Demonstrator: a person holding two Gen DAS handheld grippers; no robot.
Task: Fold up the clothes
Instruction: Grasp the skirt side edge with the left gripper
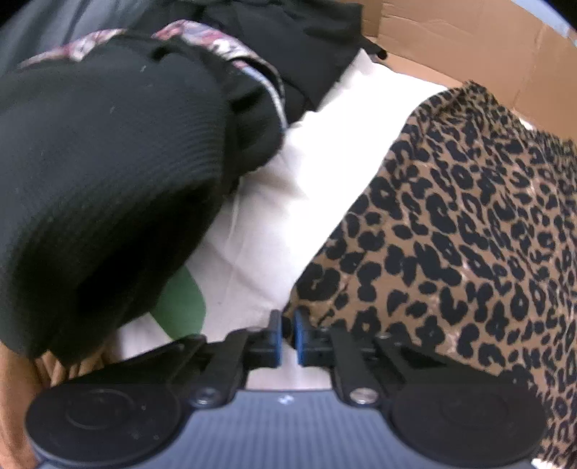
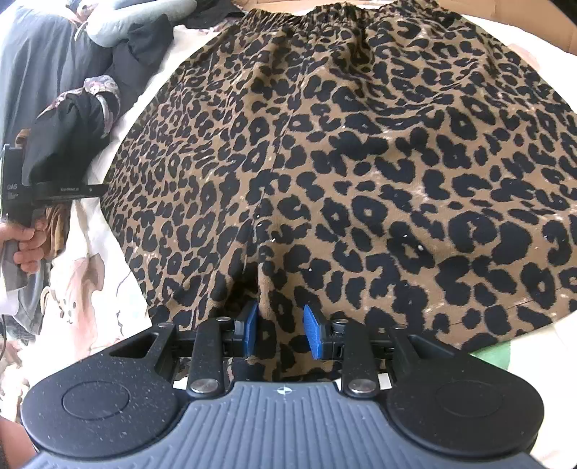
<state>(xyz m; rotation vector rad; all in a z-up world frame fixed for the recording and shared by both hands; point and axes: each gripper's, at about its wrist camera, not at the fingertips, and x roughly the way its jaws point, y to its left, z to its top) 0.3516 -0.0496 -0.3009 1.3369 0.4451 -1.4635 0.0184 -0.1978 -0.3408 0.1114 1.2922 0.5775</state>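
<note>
A leopard-print garment (image 2: pixel 360 162) lies spread flat on a white sheet (image 1: pixel 274 187), its elastic waistband (image 2: pixel 324 11) at the far end. My left gripper (image 1: pixel 287 332) is shut on the garment's (image 1: pixel 450 234) near left corner, the blue pads almost together with the hem pinched between them. From the right wrist view, that gripper (image 2: pixel 101 188) meets the garment's left edge, a hand (image 2: pixel 25 245) on its handle. My right gripper (image 2: pixel 281 330) stands open over the near hem, with leopard cloth lying between its blue pads (image 2: pixel 312 332).
A bulky black ribbed cloth (image 1: pixel 108 180) with floral trim fills the left, close to the left gripper. More dark clothes (image 1: pixel 288 43) lie behind it. A cardboard box wall (image 1: pixel 468 47) stands at the back right. Grey and black garments (image 2: pixel 54 54) are heaped far left.
</note>
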